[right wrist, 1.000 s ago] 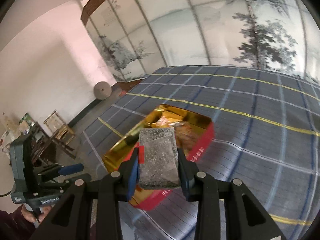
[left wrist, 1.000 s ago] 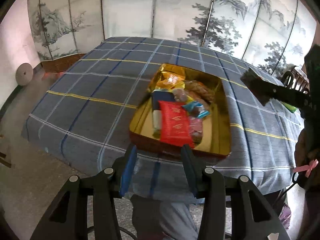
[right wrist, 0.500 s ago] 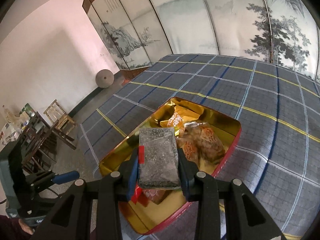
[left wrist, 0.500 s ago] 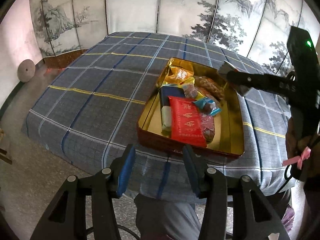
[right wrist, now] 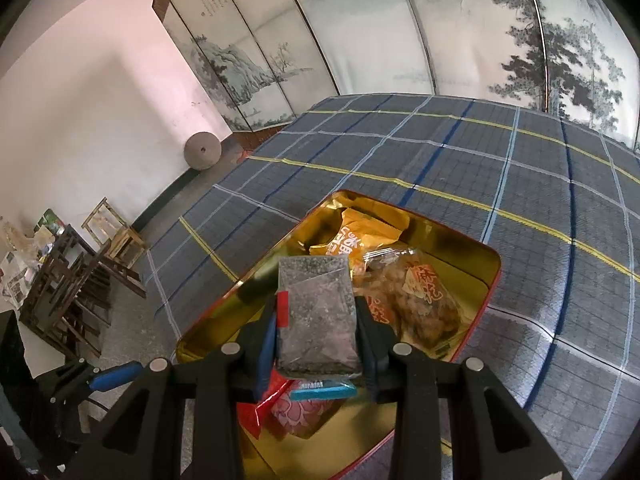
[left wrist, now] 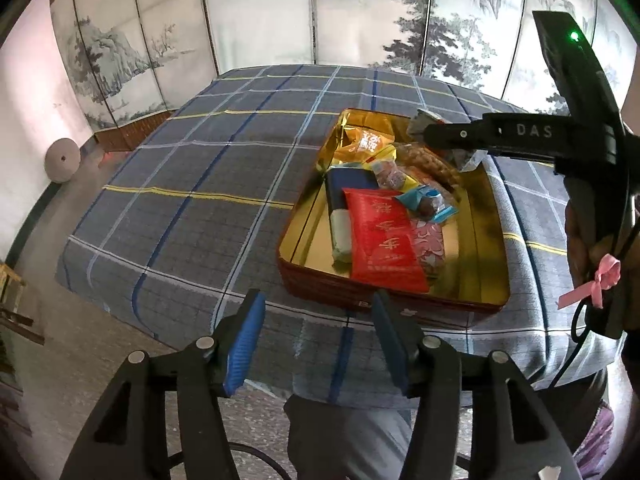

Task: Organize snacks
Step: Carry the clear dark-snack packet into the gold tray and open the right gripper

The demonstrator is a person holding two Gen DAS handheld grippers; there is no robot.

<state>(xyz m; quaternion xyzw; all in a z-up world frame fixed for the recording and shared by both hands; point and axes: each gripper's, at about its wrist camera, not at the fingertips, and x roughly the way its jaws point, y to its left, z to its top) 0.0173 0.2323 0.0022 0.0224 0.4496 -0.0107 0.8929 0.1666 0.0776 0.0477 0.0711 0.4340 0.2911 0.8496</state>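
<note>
The right gripper (right wrist: 316,322), clamped on a grey speckled packet (right wrist: 316,316), has swung over the tin (right wrist: 490,292) at centre frame, ready to drop, while the empty left gripper (left wrist: 318,338) has just been opening.

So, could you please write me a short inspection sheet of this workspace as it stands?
Surface: table under a blue plaid cloth.
Job's things: open gold tin holding a red packet, orange packet and other snacks.
Clutter: nothing seen on the cloth.
Grippers: right hand-held gripper shut on a grey speckled packet above the tin; left hand-held gripper open, empty, jaws just widening.
Cables: one black cable beside the person.
Surroundings: painted folding screen, wooden chairs.
</note>
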